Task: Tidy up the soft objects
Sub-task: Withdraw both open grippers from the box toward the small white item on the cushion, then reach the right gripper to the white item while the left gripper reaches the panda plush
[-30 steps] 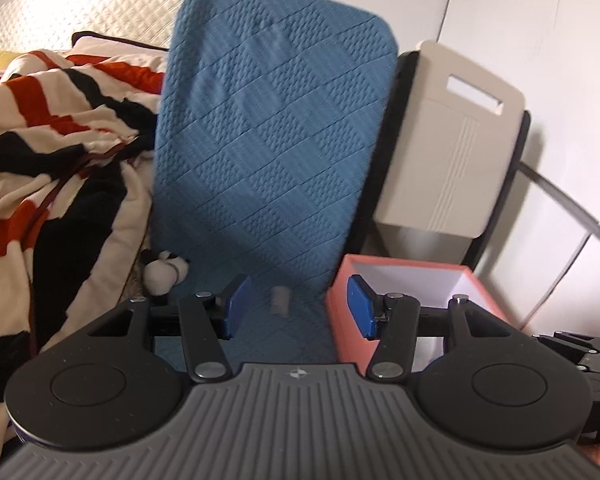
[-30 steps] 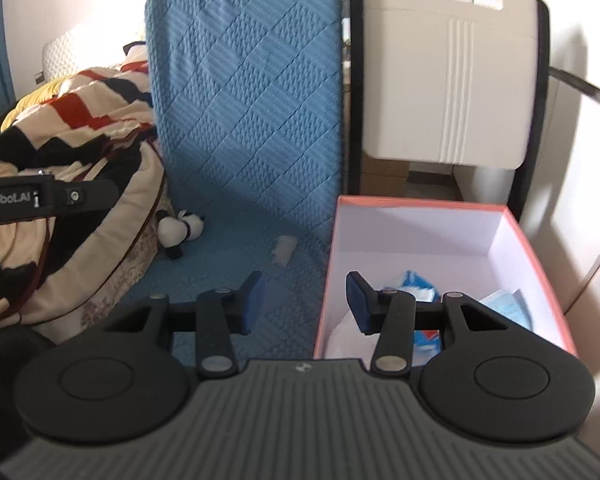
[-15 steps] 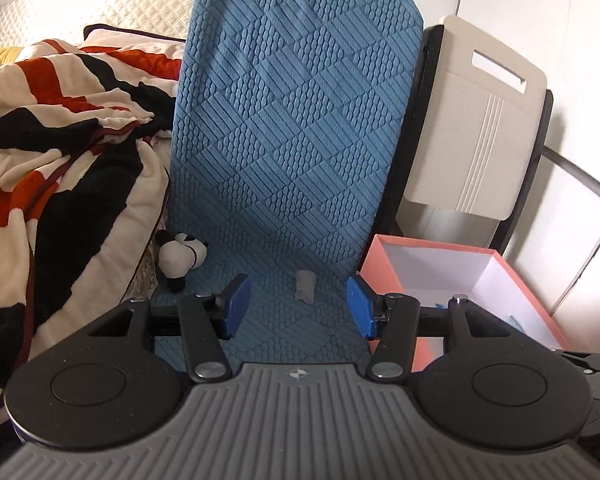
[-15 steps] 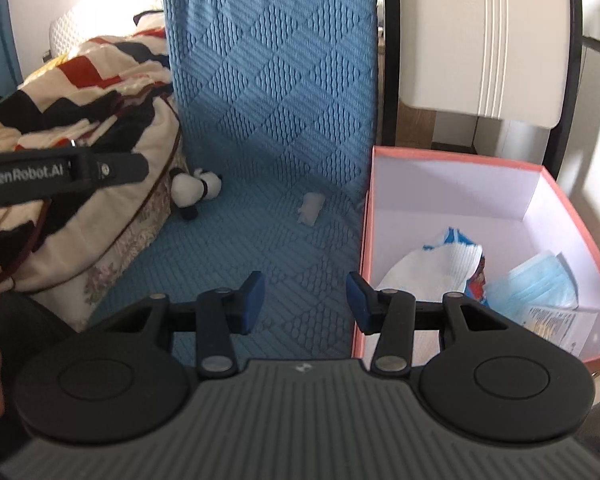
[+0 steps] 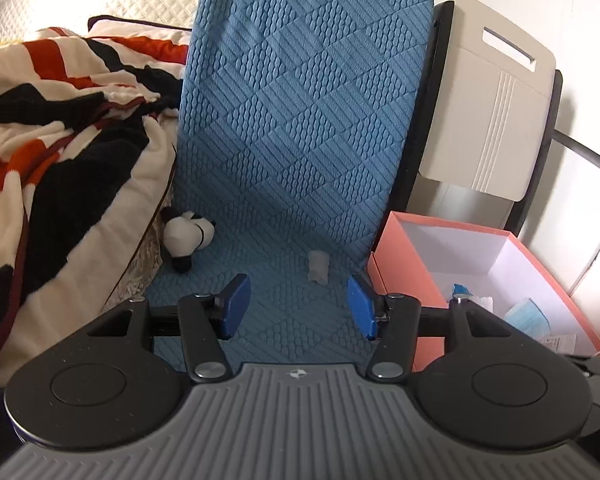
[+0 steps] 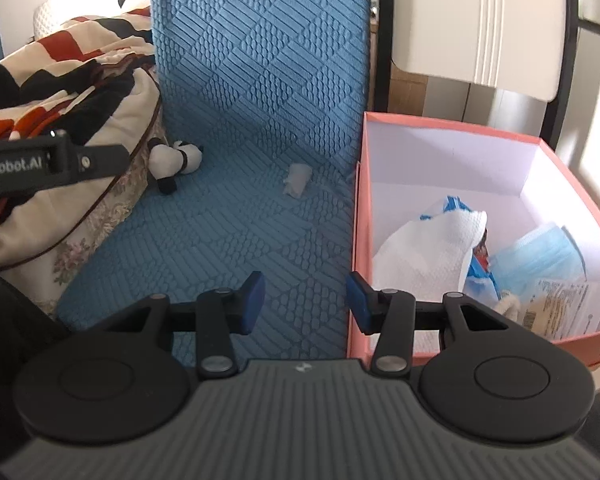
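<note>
My left gripper hangs over the blue quilted mat, jaws parted and having just eased a little wider, nothing between the blue pads. Ahead of it, a small crumpled white wad lies on the mat, clear of both pads. A panda plush lies farther left, against the edge of the striped blanket. My right gripper is partly open and empty too, its right pad in front of the near wall of the pink box. Inside the box: a white cloth, a blue face mask, a printed packet. The wad sits on the mat just left of the box, not touching it.
</note>
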A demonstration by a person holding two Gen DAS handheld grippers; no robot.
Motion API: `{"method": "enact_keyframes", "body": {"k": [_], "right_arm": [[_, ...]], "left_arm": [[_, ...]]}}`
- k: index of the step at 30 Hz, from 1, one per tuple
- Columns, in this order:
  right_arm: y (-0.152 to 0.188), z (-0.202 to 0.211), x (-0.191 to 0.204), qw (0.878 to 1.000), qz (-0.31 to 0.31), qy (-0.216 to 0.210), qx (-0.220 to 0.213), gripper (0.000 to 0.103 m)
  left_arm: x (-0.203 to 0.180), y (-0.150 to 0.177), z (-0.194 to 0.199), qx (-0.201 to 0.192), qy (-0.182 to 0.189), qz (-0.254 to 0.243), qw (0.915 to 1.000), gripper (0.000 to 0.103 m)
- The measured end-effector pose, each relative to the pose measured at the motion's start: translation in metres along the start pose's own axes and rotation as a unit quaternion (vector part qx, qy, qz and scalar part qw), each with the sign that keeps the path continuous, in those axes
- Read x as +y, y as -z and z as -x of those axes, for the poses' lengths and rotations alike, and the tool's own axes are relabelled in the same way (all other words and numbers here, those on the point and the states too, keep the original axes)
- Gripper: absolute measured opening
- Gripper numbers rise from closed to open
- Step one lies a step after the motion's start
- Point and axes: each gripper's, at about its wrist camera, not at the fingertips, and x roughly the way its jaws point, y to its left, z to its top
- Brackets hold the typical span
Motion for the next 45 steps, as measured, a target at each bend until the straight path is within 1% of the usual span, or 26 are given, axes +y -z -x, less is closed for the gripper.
{"method": "enact_keyframes", "body": {"k": [3, 7, 9, 11, 14, 17, 22, 26, 29, 31, 36, 40, 45], "right_arm": [[0.0, -0.004, -0.002, 1.0, -0.014, -0.002, -0.001, 0.048], [0.0, -0.016, -0.002, 0.999, -0.026, 0.012, 0.016, 0.048], [-0.001, -0.018, 0.001, 1.0, -0.027, 0.008, 0.008, 0.048], [-0.001, -0.021, 0.004, 1.0, -0.025, 0.007, 0.003, 0.048], [-0.002, -0.029, 0.009, 1.0, -0.026, -0.005, -0.001, 0.048], [-0.002, -0.038, 0.016, 1.0, -0.014, -0.012, -0.004, 0.048], [-0.006, -0.049, 0.023, 1.0, -0.003, -0.022, -0.011, 0.048], [-0.013, -0.065, 0.021, 0.999, -0.011, -0.04, -0.011, 0.048], [-0.02, -0.076, 0.021, 0.999, -0.012, -0.049, -0.011, 0.048], [-0.023, -0.082, 0.022, 0.999, -0.007, -0.048, -0.011, 0.048], [-0.032, -0.101, 0.025, 0.999, 0.005, -0.047, -0.007, 0.048], [-0.037, -0.115, 0.025, 0.999, 0.006, -0.045, -0.001, 0.048], [-0.045, -0.134, 0.024, 0.999, -0.002, -0.041, 0.006, 0.048]], "left_arm": [[0.006, 0.005, -0.002, -0.005, -0.011, -0.004, 0.9999, 0.064], [0.013, 0.014, -0.012, -0.01, -0.039, -0.011, 0.9991, 0.068], [0.016, 0.018, -0.017, -0.004, -0.052, -0.016, 0.9985, 0.071], [0.02, 0.02, -0.02, -0.008, -0.058, -0.016, 0.9982, 0.074], [0.024, 0.017, -0.027, -0.013, -0.067, -0.024, 0.9974, 0.075], [0.027, 0.011, -0.035, -0.017, -0.074, -0.035, 0.9965, 0.077], [0.035, 0.0, -0.052, -0.016, -0.087, -0.038, 0.9954, 0.077], [0.043, -0.006, -0.065, -0.001, -0.098, -0.029, 0.9948, 0.077], [0.045, -0.008, -0.074, 0.006, -0.105, -0.046, 0.9934, 0.077], [0.047, -0.011, -0.081, 0.011, -0.108, -0.053, 0.9927, 0.077], [0.057, -0.017, -0.101, 0.027, -0.11, -0.044, 0.9925, 0.077], [0.061, -0.022, -0.118, 0.04, -0.109, -0.049, 0.992, 0.077], [0.068, -0.029, -0.14, 0.056, -0.127, -0.059, 0.9886, 0.077]]}}
